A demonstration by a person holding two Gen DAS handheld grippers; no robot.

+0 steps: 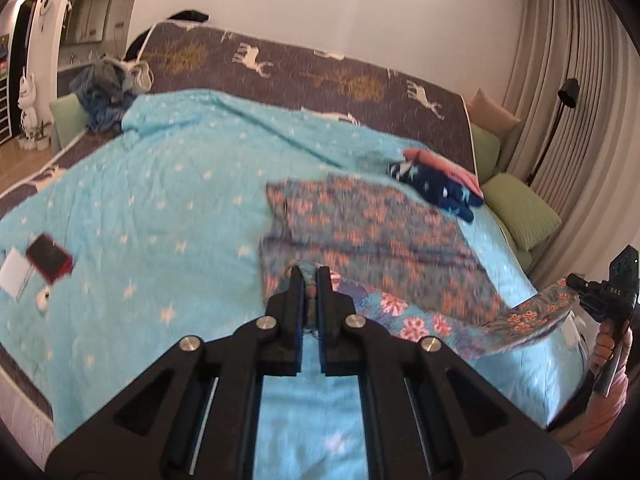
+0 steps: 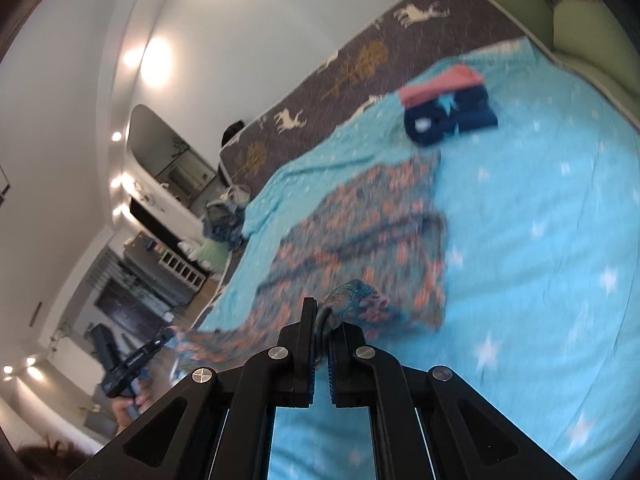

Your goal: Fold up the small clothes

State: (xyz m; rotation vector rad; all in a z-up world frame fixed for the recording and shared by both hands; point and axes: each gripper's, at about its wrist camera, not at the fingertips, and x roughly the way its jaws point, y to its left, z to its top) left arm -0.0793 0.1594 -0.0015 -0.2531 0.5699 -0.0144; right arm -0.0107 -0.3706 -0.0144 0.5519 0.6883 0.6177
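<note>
A blue floral garment with pink flowers (image 1: 372,236) lies spread on the turquoise star blanket (image 1: 160,184); it also shows in the right wrist view (image 2: 360,232). My left gripper (image 1: 310,276) is shut on its near edge. My right gripper (image 2: 322,312) is shut on another bunched corner of it and lifts that corner off the bed. The right gripper also shows at the far right of the left wrist view (image 1: 576,284), with the cloth stretched to it. The left gripper shows at the lower left of the right wrist view (image 2: 170,334).
A folded navy star garment (image 1: 436,188) and a pink one (image 1: 444,160) lie beyond the floral one. A red phone (image 1: 50,258), white paper (image 1: 14,272) and a small white object (image 1: 43,300) lie at the left. Green cushions (image 1: 520,208) line the right side.
</note>
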